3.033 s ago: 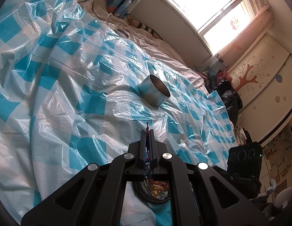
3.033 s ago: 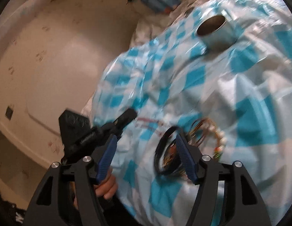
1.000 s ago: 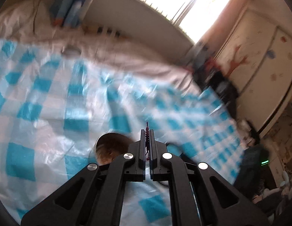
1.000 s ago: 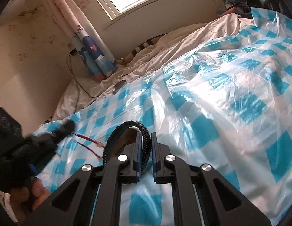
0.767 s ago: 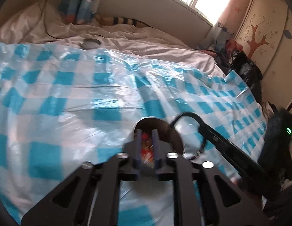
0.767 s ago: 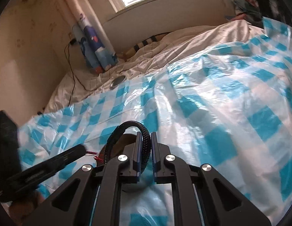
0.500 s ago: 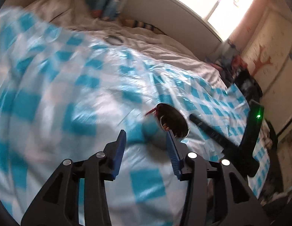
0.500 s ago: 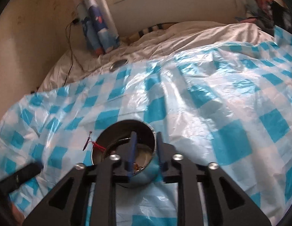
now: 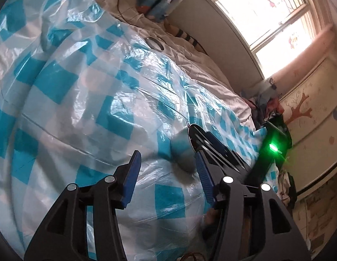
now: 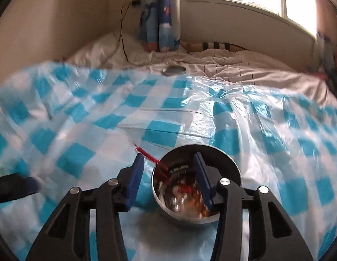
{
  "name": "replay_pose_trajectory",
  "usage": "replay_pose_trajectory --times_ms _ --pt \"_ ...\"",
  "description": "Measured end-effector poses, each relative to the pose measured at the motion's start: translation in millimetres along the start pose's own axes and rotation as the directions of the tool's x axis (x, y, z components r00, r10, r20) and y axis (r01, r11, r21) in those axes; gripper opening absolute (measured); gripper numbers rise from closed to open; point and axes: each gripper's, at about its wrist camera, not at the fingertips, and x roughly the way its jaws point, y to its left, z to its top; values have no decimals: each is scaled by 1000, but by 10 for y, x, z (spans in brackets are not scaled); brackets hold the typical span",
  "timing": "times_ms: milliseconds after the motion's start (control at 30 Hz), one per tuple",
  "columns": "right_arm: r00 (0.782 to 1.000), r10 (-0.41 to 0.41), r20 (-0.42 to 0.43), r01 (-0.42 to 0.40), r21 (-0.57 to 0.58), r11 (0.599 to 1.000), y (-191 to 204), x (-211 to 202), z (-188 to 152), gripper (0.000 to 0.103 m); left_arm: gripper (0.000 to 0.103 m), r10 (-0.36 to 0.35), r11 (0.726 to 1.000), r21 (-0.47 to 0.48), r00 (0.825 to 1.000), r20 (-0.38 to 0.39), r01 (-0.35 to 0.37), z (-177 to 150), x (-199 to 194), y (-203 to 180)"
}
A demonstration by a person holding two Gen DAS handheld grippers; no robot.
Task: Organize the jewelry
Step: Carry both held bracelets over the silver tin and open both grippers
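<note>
A round metal tin (image 10: 220, 163) stands on the blue-and-white checked plastic sheet (image 10: 159, 117) and holds several pieces of jewelry. A red cord (image 10: 147, 154) hangs over its left rim. My right gripper (image 10: 169, 174) is open and empty just above the tin. In the left wrist view the tin (image 9: 181, 150) is seen from the side, with the right gripper's fingers (image 9: 214, 145) over its mouth. My left gripper (image 9: 167, 174) is open and empty, a short way back from the tin.
The plastic sheet covers a bed with a white quilt (image 10: 233, 65). A small round metal lid (image 10: 173, 70) lies on the quilt beyond the sheet. A rolled blue item (image 10: 159, 21) leans at the wall. A wardrobe (image 9: 316, 113) stands to the right.
Both grippers were shut on jewelry, the left on a red cord piece, the right on a black braided ring. Both opened over the tin and let go. The left gripper has drawn back.
</note>
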Motion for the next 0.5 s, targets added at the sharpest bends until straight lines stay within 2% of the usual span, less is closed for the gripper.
replay_pose_trajectory --times_ms 33,67,100,133,200,300,400,500 --pt "1000 -17 -6 17 27 999 -45 50 16 48 50 4 1000 1 1000 2 -4 10 -2 6" --pt "1000 -14 -1 14 87 996 -150 62 19 56 50 7 1000 2 1000 5 -7 18 -12 11" --pt "998 -68 -9 68 135 989 -258 52 7 58 50 3 1000 -2 1000 7 -3 33 -20 11" --pt "995 -98 4 96 185 978 -395 2 -19 58 50 -1 1000 -4 1000 10 1 41 -25 10" --pt "996 -90 -9 89 286 954 -674 -38 -83 58 51 -9 1000 -3 1000 11 9 52 -29 -6" --pt "995 -90 -44 100 362 927 -969 -57 -161 58 52 -11 1000 13 1000 6 11 38 -32 -47" --pt "998 -66 -18 68 410 909 -1083 -171 -193 59 52 -11 1000 26 1000 4 11 46 -44 -56" --pt "999 -50 17 39 405 914 -1058 -277 -161 62 54 0 1000 25 1000 9 0 57 -65 -31"
